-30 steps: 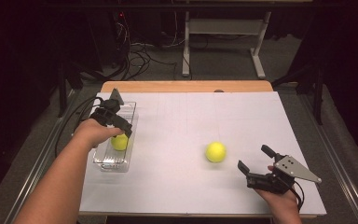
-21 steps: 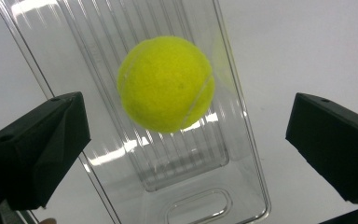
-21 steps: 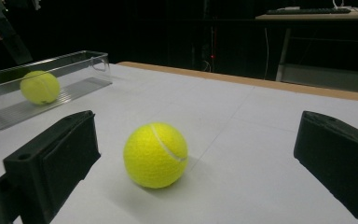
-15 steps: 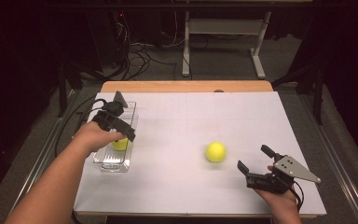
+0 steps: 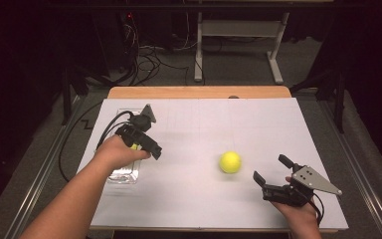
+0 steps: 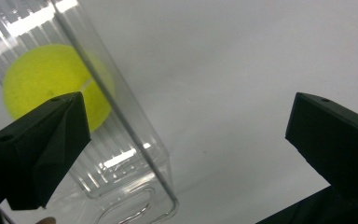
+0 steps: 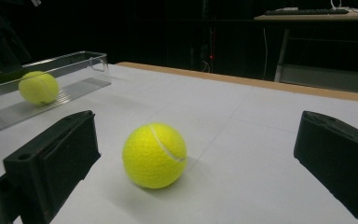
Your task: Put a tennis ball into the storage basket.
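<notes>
Left tongs (image 5: 144,142) gape wide; right tongs (image 5: 272,172) likewise.

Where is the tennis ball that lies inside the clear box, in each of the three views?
High view: tennis ball left of centre, mostly hidden under the left gripper.
Left gripper view: upper left, behind the left jaw.
Right gripper view: far left, in the clear box.
Shared landmark: the clear box.

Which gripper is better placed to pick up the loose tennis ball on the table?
Right. The right gripper sits open near the loose tennis ball, which lies between its fingers' line of sight; the left gripper hovers over the clear bin.
</notes>
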Demonstrator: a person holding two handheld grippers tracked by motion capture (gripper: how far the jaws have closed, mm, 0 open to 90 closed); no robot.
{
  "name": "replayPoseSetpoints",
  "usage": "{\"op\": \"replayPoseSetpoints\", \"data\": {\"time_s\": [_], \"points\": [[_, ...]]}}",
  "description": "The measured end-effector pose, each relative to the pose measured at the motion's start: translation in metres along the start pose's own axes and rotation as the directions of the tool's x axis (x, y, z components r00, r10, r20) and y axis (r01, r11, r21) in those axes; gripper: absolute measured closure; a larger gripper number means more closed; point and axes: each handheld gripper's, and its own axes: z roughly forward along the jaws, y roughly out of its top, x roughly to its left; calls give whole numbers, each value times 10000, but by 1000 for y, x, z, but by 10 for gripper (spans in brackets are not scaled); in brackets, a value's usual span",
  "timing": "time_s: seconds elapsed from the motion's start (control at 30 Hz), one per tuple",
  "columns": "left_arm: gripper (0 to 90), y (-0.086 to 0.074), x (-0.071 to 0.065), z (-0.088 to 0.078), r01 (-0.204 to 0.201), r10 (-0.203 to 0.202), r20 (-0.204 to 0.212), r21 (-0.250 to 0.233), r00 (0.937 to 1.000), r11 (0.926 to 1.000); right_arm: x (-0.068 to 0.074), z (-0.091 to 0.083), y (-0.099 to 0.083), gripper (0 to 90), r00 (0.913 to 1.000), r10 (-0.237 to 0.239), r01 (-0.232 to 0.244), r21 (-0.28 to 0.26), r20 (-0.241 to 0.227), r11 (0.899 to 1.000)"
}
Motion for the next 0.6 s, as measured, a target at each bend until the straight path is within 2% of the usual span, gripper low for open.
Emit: {"op": "replayPoseSetpoints", "data": {"time_s": [0.1, 0.3, 0.47, 0.6], "points": [[7, 1, -8, 6, -70, 72, -148, 146, 9999, 9999, 0, 0, 0, 1, 10000, -31, 31, -12, -7, 10000], [7, -2, -28, 16, -523, 523, -5, 47, 9986, 9986, 2, 1, 0, 1, 10000, -56, 57, 23, -69, 10000], [7, -8, -44, 17, -1007, 1008, 71, -140, 9949, 9948, 2, 0, 0, 1, 10000, -31, 31, -1, -73, 10000], [7, -18, -54, 20, -1312, 1320, 286, -307, 9908, 9909, 2, 0, 1, 1, 10000, -45, 45, -21, -82, 10000]]}}
